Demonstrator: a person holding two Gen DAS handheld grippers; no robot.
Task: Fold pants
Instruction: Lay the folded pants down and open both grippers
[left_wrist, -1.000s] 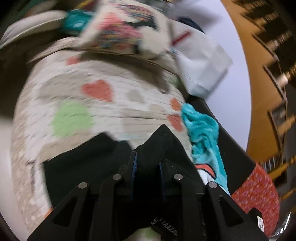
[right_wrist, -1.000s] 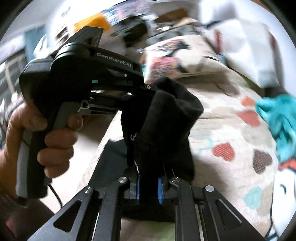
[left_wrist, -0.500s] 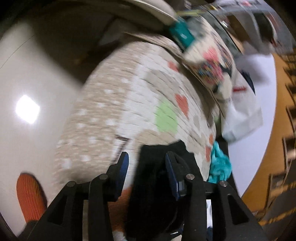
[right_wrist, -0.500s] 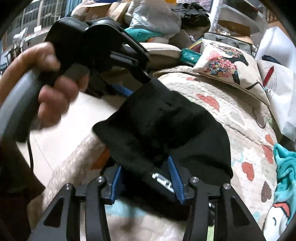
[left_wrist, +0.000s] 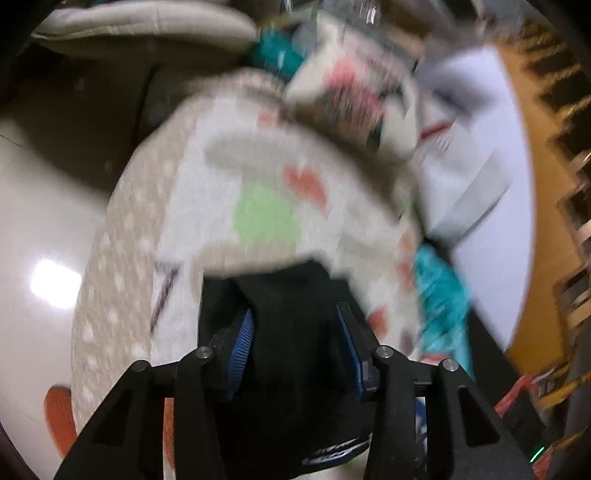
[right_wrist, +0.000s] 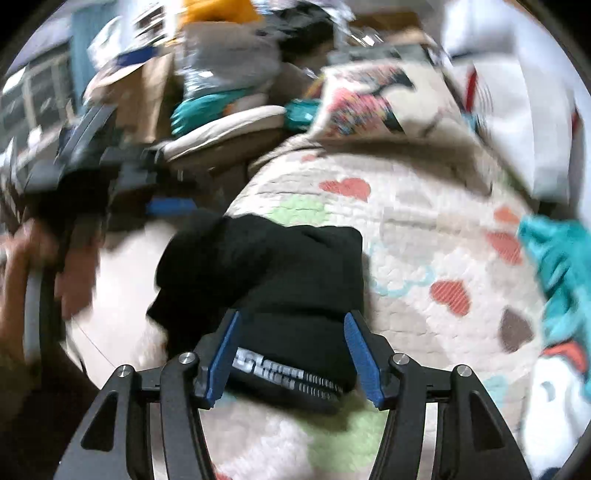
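The black pants (right_wrist: 280, 280) lie folded in a thick bundle on a cream quilt with coloured hearts (right_wrist: 424, 236); a white-lettered waistband shows near my right gripper. My right gripper (right_wrist: 291, 332) is open, its blue pads standing on either side of the bundle without pinching it. In the left wrist view the pants (left_wrist: 291, 332) fill the space between the fingers of my left gripper (left_wrist: 295, 325), which is open too. The left gripper and the hand holding it show blurred at the left of the right wrist view (right_wrist: 110, 177).
A patterned cushion (right_wrist: 369, 99) and a white bag (right_wrist: 517, 110) lie at the far end of the quilt. A teal cloth (right_wrist: 561, 266) lies at the right. A shiny pale floor (left_wrist: 44, 229) is to the left of the bed. Piled clutter stands behind.
Both grippers have opened and let go of the black pants, which now rest folded on the quilt. The left gripper has drawn back to the left.
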